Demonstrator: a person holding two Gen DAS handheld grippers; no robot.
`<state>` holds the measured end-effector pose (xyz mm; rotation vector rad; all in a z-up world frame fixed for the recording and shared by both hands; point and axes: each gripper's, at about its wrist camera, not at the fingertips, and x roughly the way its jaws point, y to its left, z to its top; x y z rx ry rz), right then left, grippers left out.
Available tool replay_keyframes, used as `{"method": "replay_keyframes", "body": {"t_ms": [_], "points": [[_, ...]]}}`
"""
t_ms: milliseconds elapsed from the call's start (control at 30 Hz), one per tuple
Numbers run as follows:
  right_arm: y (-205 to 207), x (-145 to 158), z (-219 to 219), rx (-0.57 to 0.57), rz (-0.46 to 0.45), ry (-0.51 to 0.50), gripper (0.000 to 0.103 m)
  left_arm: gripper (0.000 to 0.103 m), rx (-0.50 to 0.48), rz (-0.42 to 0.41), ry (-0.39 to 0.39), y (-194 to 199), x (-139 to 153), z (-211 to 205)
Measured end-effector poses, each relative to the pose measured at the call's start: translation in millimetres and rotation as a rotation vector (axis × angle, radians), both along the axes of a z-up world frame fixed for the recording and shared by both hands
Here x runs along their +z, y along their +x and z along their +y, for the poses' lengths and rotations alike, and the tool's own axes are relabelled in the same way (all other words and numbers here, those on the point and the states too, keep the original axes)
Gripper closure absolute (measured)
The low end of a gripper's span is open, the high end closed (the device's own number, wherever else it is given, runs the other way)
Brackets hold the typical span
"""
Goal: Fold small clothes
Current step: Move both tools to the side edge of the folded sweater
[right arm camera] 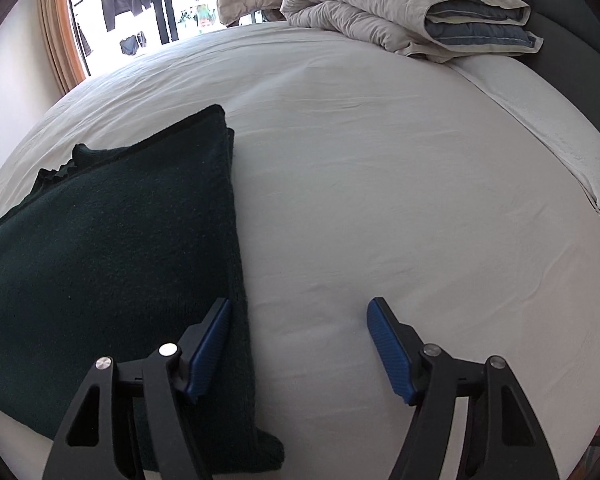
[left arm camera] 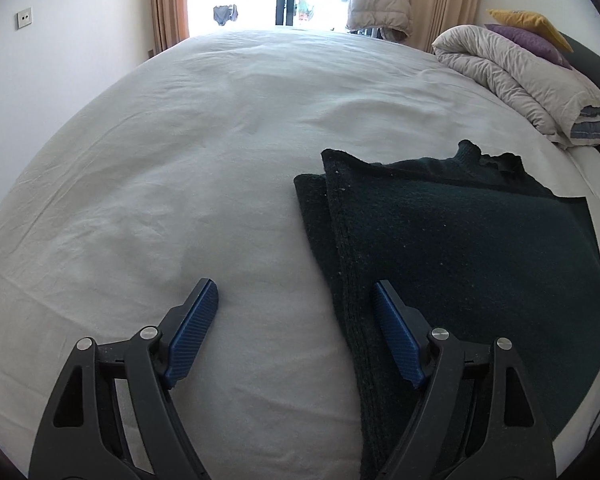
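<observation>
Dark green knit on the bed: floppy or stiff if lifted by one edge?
Probably floppy: the dark green knit lies in soft, rounded layers on the sheet. Its fuzzy surface likely grips pads, not slippery. Stacked layers may slide apart when lifted.

The left gripper rises from the lower edge of its frame, its two black arms splayed into a wide V and its blue-padded fingers standing well apart with nothing pinched between them. The right gripper shows the same pose at the bottom of its frame, jaws parted, blue pads facing inward and pressing on nothing.
</observation>
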<state>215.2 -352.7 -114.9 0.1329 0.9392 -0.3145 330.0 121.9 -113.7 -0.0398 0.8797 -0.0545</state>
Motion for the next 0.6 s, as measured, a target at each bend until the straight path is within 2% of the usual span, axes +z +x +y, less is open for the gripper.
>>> {"method": "replay_keyframes", "body": {"t_ms": [200, 300, 400, 500, 600], "points": [[-8, 7, 7, -0.046, 0.002, -0.039, 0.032, 0.021, 0.014, -0.003, 0.017, 11, 0, 0], [-21, 34, 16, -0.079, -0.097, -0.053, 0.036, 0.021, 0.045, -0.041, 0.049, -1, 13, -1], [-29, 60, 39, 0.010, -0.228, 0.020, 0.036, 0.021, 0.071, -0.102, 0.079, -22, 33, -6], [-21, 72, 72, 0.123, -0.271, 0.048, 0.036, 0.021, 0.061, -0.098, 0.083, -40, 44, -17], [-2, 61, 96, 0.233, -0.268, 0.237, 0.038, 0.021, 0.025, -0.068, 0.098, -51, 44, -34]]}}
